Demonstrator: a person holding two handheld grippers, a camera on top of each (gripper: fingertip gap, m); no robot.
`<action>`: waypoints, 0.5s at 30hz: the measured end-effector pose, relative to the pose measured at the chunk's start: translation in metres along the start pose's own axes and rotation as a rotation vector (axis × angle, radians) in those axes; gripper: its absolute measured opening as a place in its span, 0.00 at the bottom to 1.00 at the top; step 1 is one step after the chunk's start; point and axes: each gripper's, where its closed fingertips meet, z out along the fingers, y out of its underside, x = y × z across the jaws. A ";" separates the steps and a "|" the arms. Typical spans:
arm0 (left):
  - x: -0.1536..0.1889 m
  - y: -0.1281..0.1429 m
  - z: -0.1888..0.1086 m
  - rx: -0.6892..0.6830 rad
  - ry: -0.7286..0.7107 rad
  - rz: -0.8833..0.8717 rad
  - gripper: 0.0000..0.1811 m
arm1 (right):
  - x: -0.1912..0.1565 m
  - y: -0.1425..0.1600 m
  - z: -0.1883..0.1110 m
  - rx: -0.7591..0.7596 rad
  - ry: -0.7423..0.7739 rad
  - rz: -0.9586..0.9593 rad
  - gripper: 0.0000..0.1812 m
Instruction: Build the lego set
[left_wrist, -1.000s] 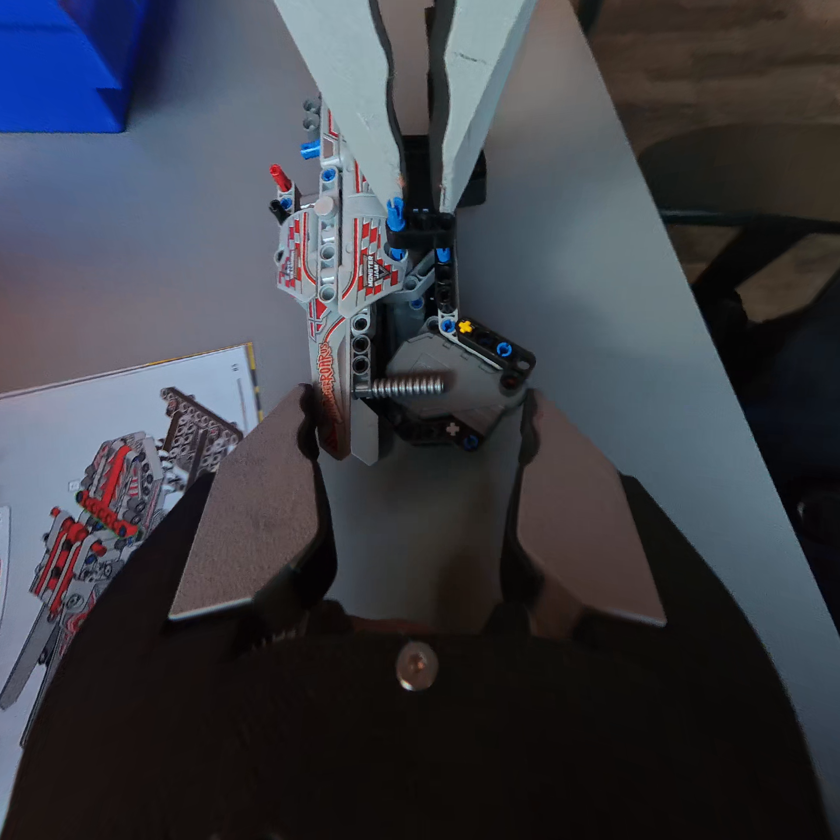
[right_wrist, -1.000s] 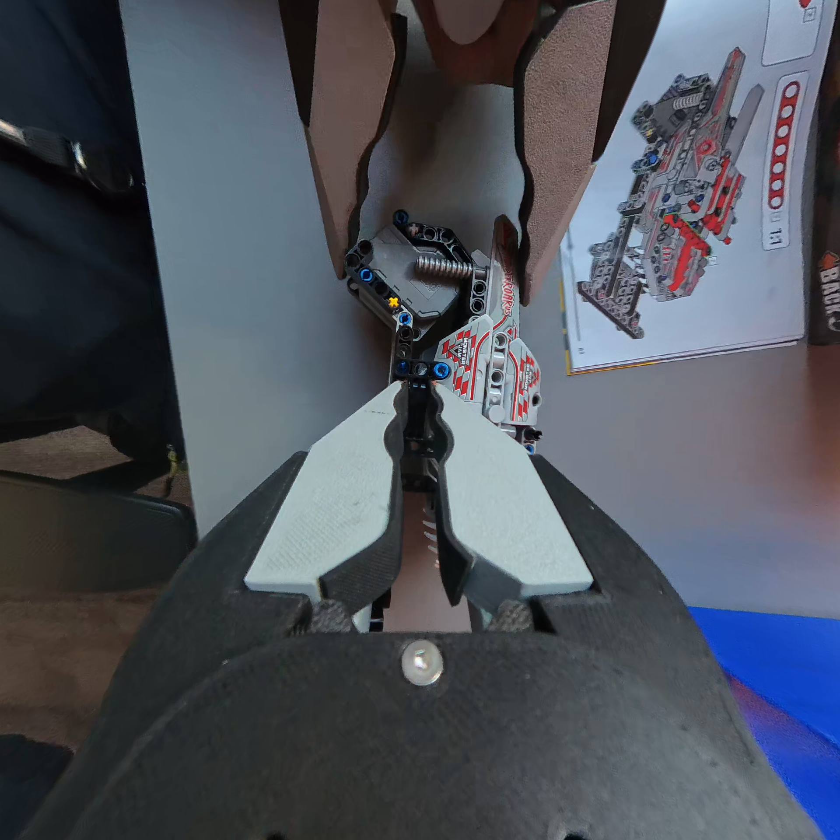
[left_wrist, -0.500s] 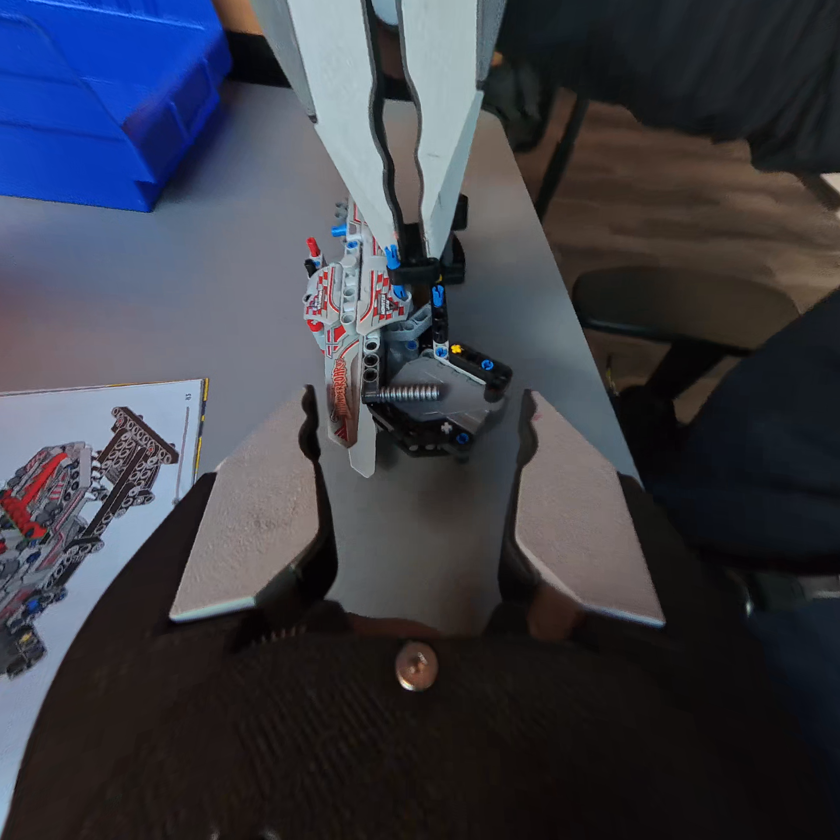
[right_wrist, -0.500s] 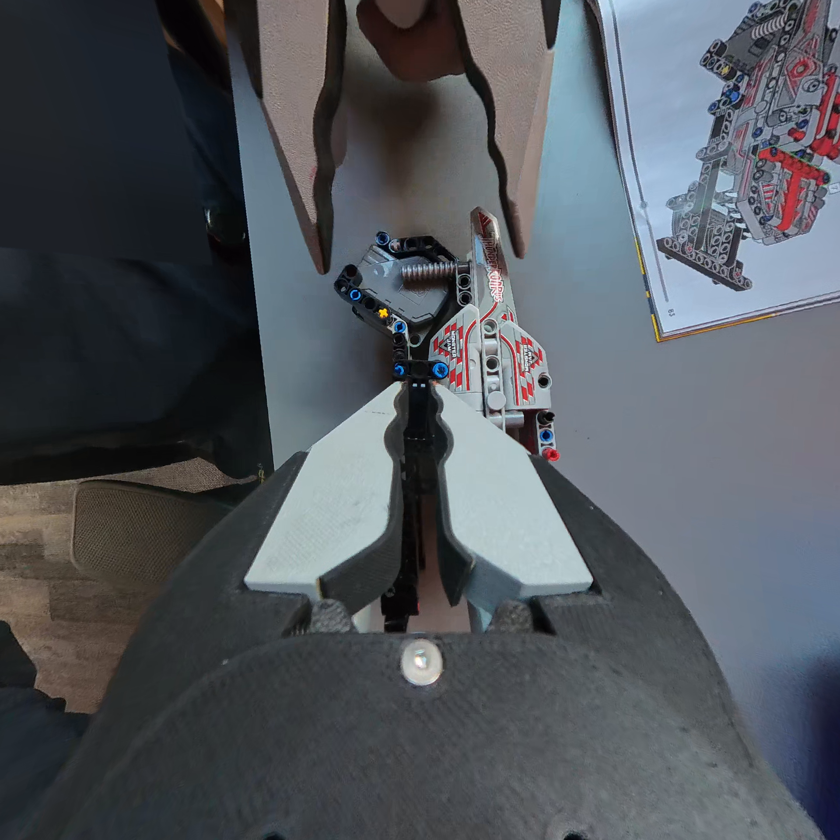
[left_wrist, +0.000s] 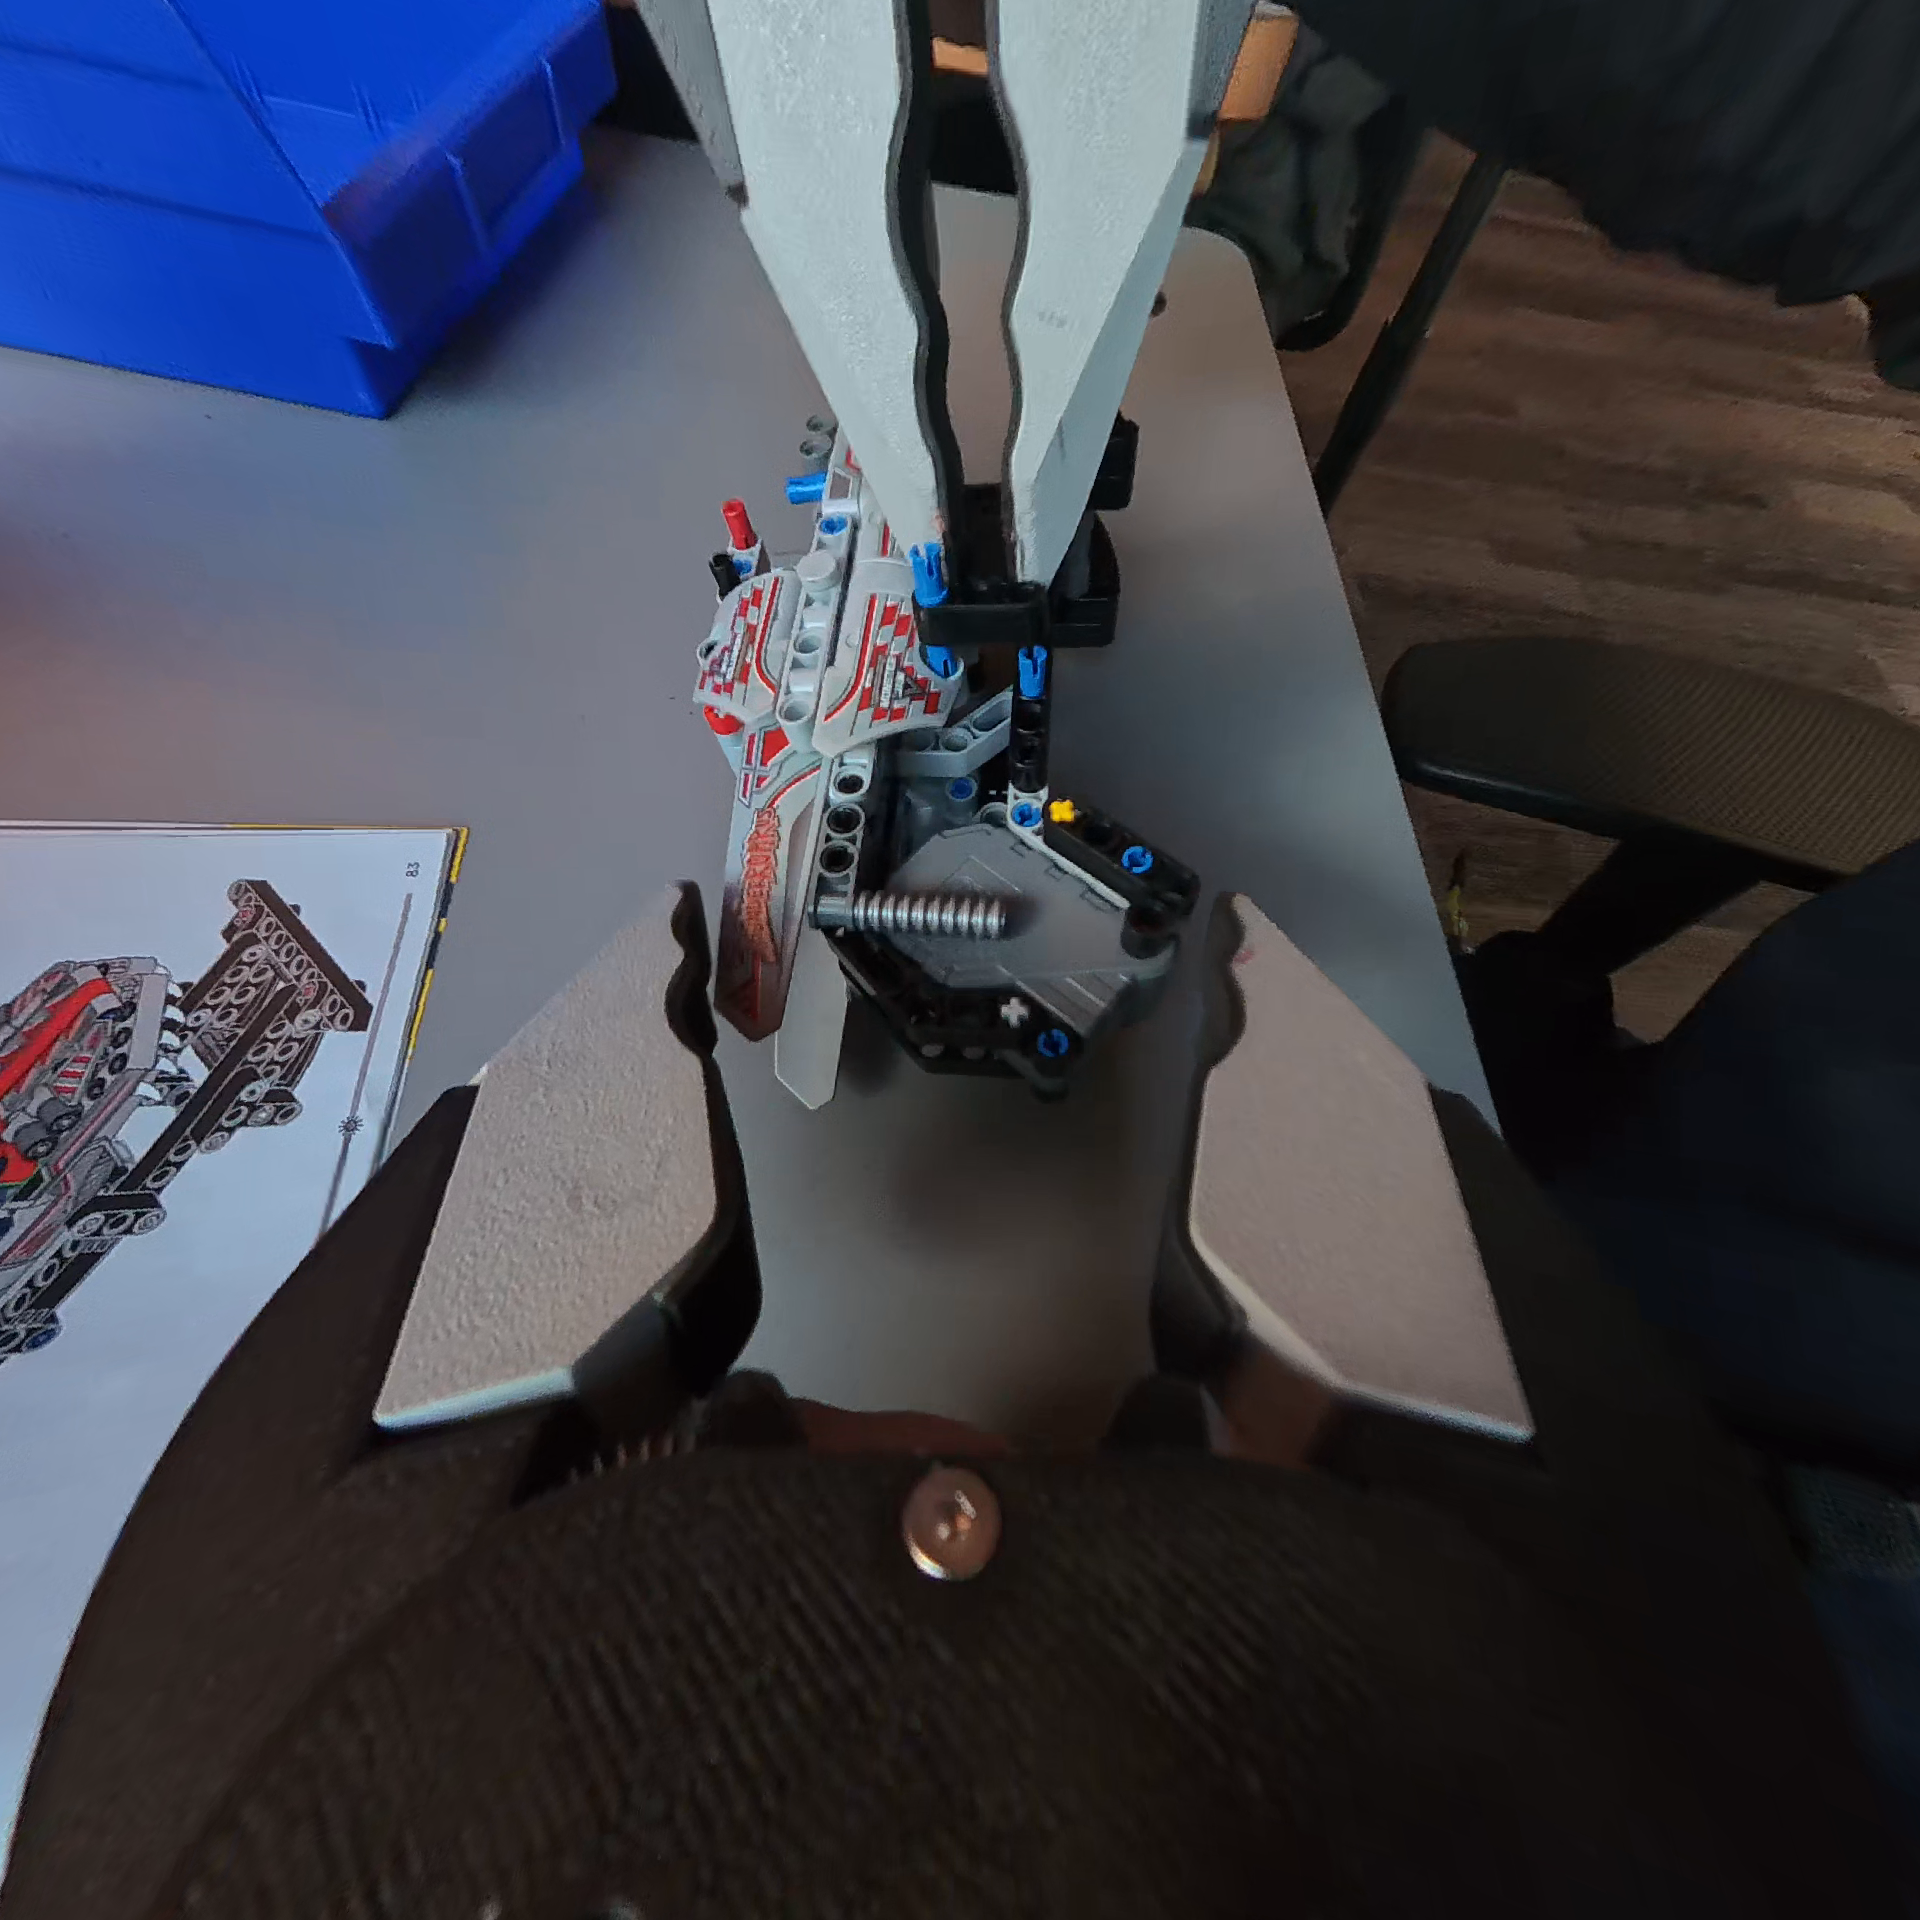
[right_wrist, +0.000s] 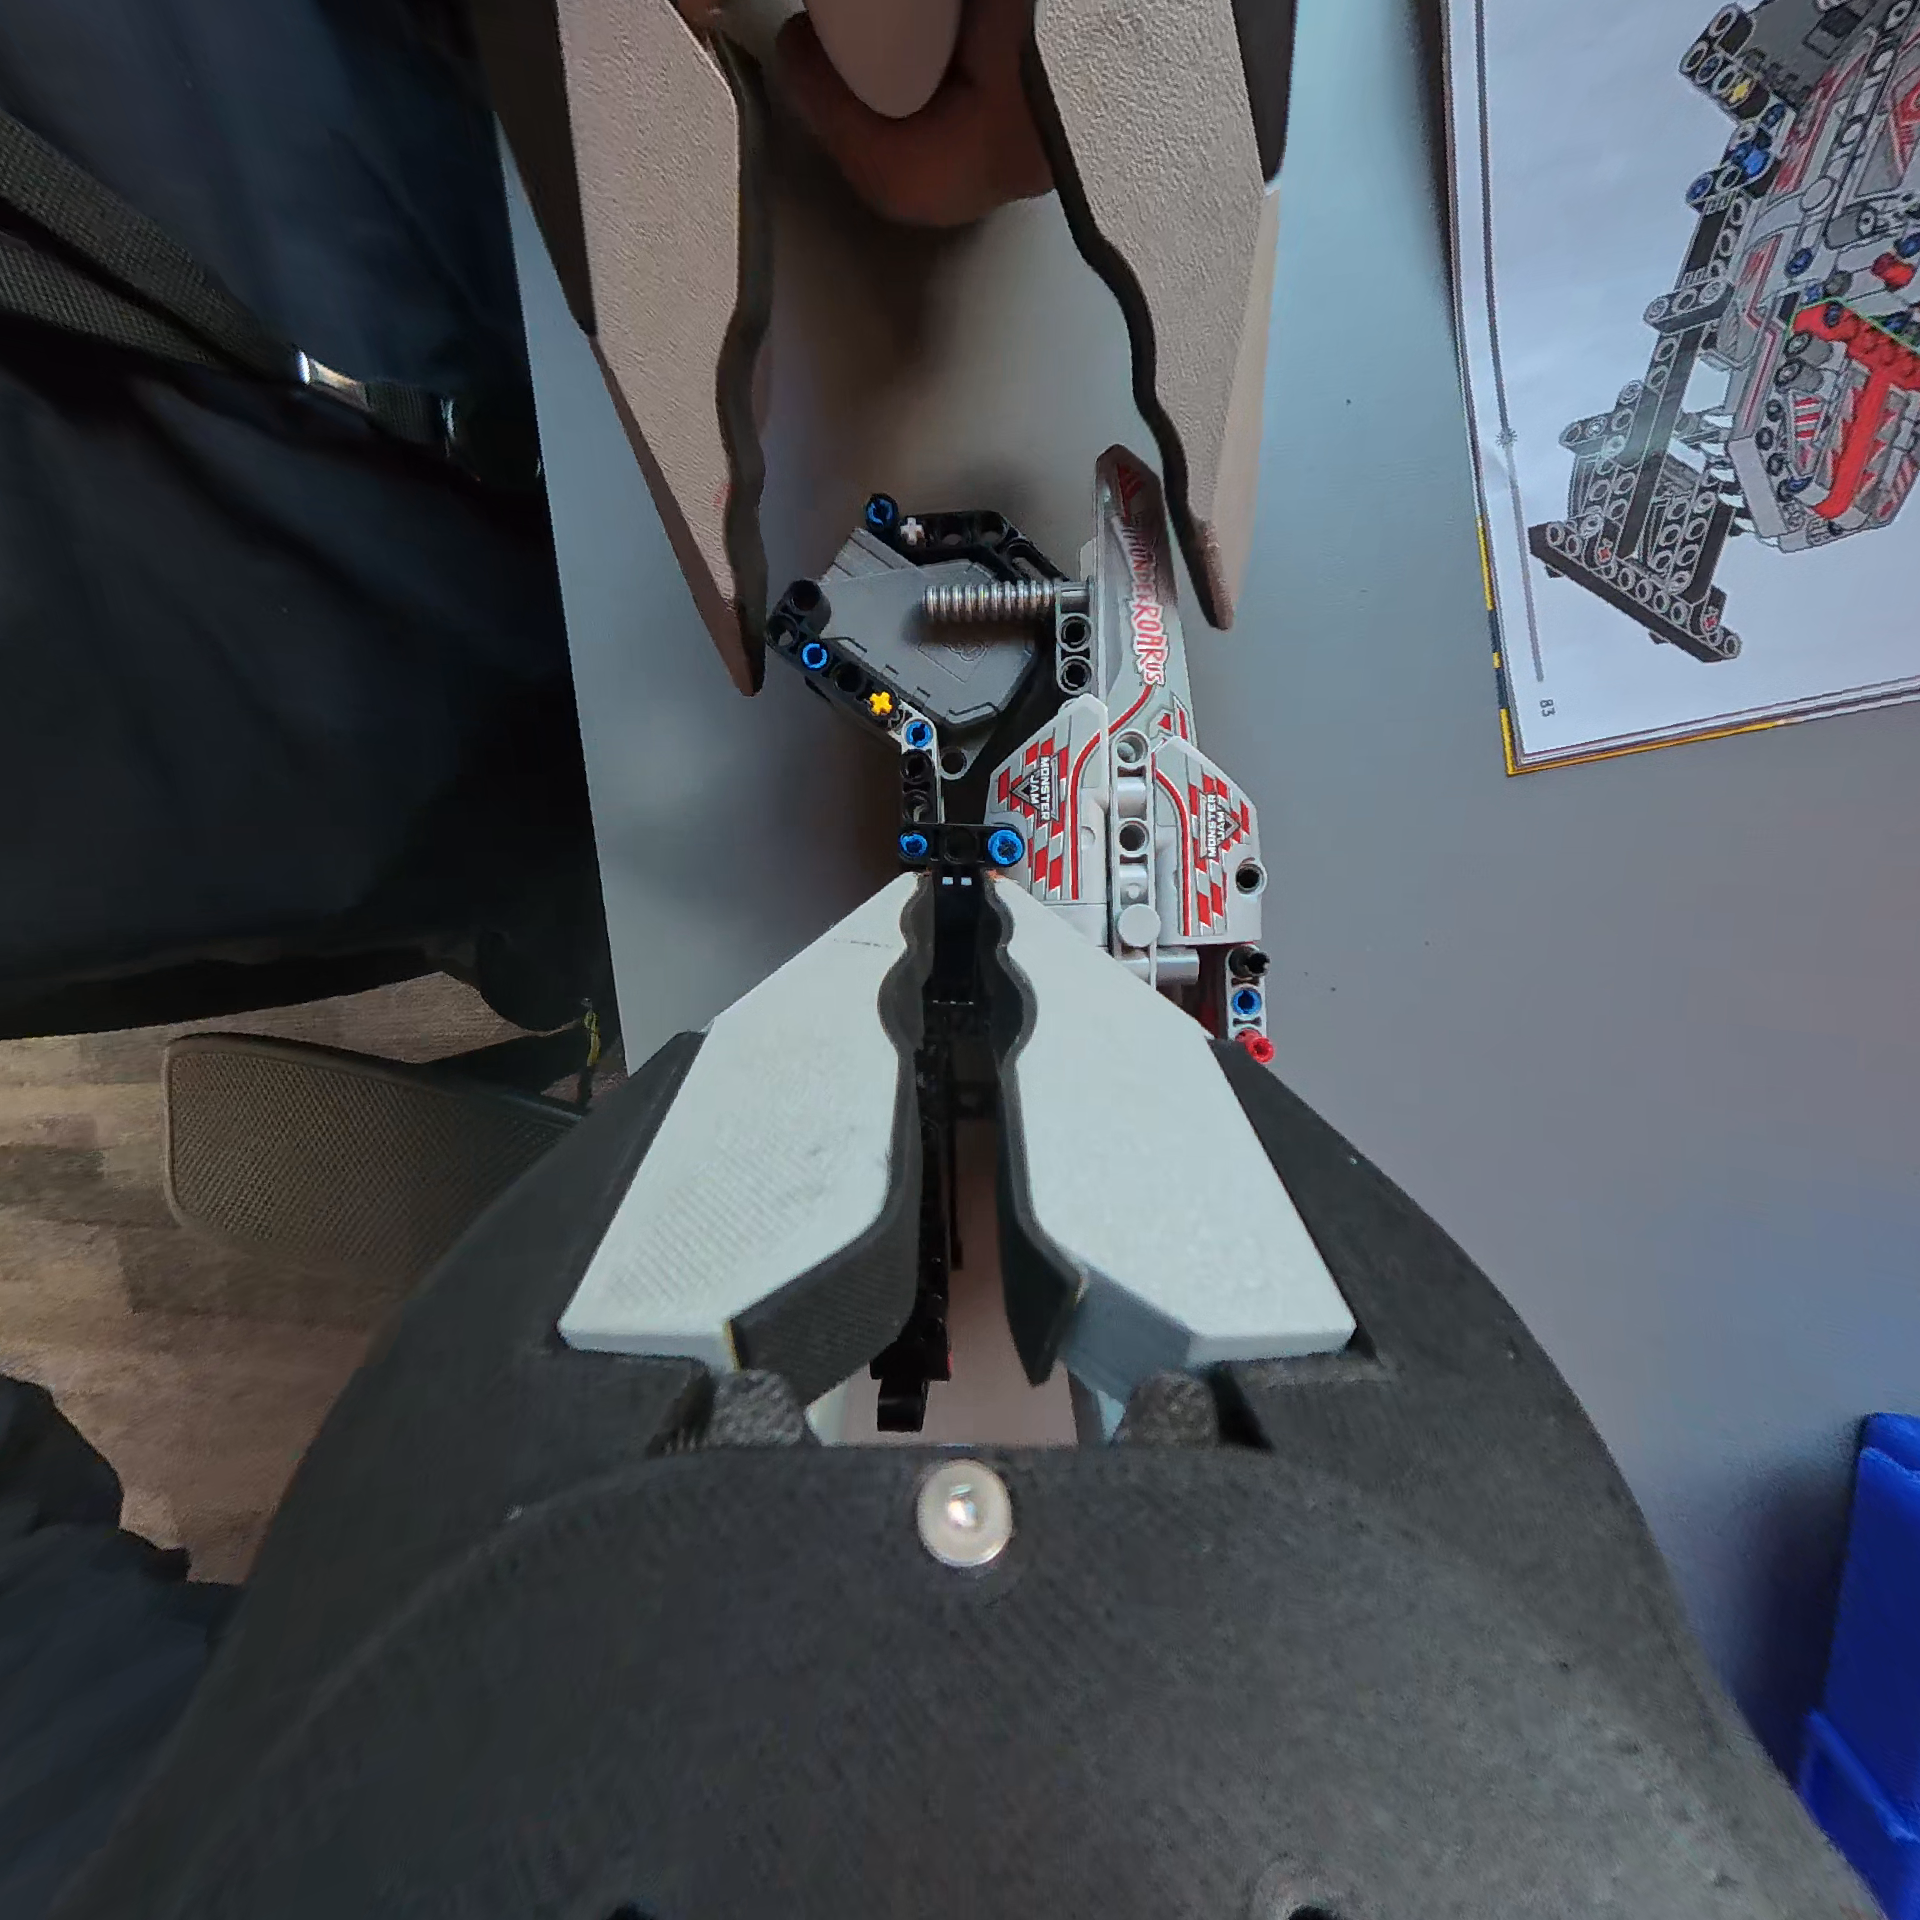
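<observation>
**Bench inventory: part-built lego model between two sets of tongs**

Item 1. Part-built lego model (left_wrist: 883, 790), grey panels with red-and-white stickers, black beams, blue pins, a grey block and a small metal coil spring (left_wrist: 930, 914). Location: on the grey bench (left_wrist: 312, 644), near the bench edge that borders the wooden floor and chair. A pointed grey panel forms one end; a black beam frame forms the other.

Item 2. Right tongs (right_wrist: 958, 883), pale grey fingers with black wavy pads. State: closed onto the thin black beam at the model's frame end; the beam runs back between the pads. In the left wrist view they (left_wrist: 977, 540) come down from the top onto that end.

Item 3. Left tongs (left_wrist: 951, 935), brown-grey fingers on a dark body. State: spread wide, gripping nothing. Their tips stand either side of the model's spring end, one just beside the pointed panel, the other just beside the grey block.

Item 4. Open instruction booklet (left_wrist: 208, 1039), printed model picture, lying flat on the bench beside the left tongs.

Item 5. Blue plastic bin (left_wrist: 260, 187), at the far bench corner.
</observation>
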 end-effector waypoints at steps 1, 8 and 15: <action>0.000 -0.004 -0.002 0.013 -0.007 0.006 0.51 | 0.000 -0.001 0.000 -0.006 0.000 0.002 0.03; 0.002 -0.031 -0.004 0.064 -0.002 0.046 0.41 | 0.001 -0.001 0.002 -0.054 0.012 -0.006 0.03; 0.003 -0.054 0.009 0.119 -0.015 0.074 0.19 | 0.002 -0.001 0.002 -0.061 0.029 -0.013 0.03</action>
